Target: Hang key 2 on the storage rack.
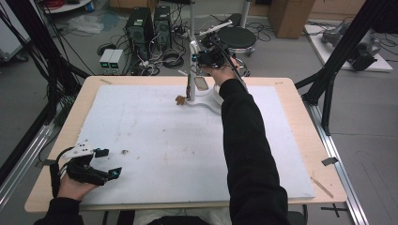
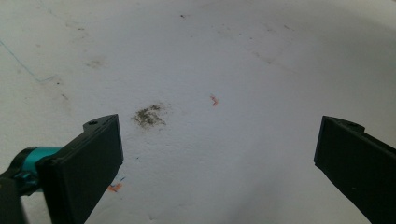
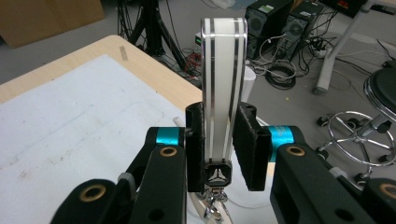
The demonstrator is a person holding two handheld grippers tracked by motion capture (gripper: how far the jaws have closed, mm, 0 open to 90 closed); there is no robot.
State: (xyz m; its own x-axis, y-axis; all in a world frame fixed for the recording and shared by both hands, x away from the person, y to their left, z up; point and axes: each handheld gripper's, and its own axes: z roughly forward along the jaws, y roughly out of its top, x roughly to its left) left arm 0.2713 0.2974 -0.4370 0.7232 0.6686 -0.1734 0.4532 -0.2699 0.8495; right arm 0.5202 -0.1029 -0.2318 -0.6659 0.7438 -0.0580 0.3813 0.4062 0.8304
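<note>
My right gripper (image 3: 223, 140) is shut on a white strap (image 3: 223, 79) with two silver stripes. The strap stands up between the jaws, with a black square clasp (image 3: 218, 175) and a metal clip (image 3: 212, 205) at its lower end. In the high view the right gripper (image 1: 206, 56) is held above the table's far edge, beside a thin white pole (image 1: 192, 70) on a curved white base (image 1: 206, 104). A small beige tag (image 1: 201, 83) hangs under it. My left gripper (image 1: 109, 162) rests open near the front left corner, its jaws wide apart (image 2: 219, 154) over bare mat.
A white mat (image 1: 155, 140) covers the wooden table (image 1: 300, 112). A small brown object (image 1: 180, 100) lies left of the pole's base. A dark smudge (image 2: 149, 115) marks the mat ahead of the left gripper. Computers (image 1: 149, 26), cables and a stool (image 1: 237, 37) stand on the floor beyond.
</note>
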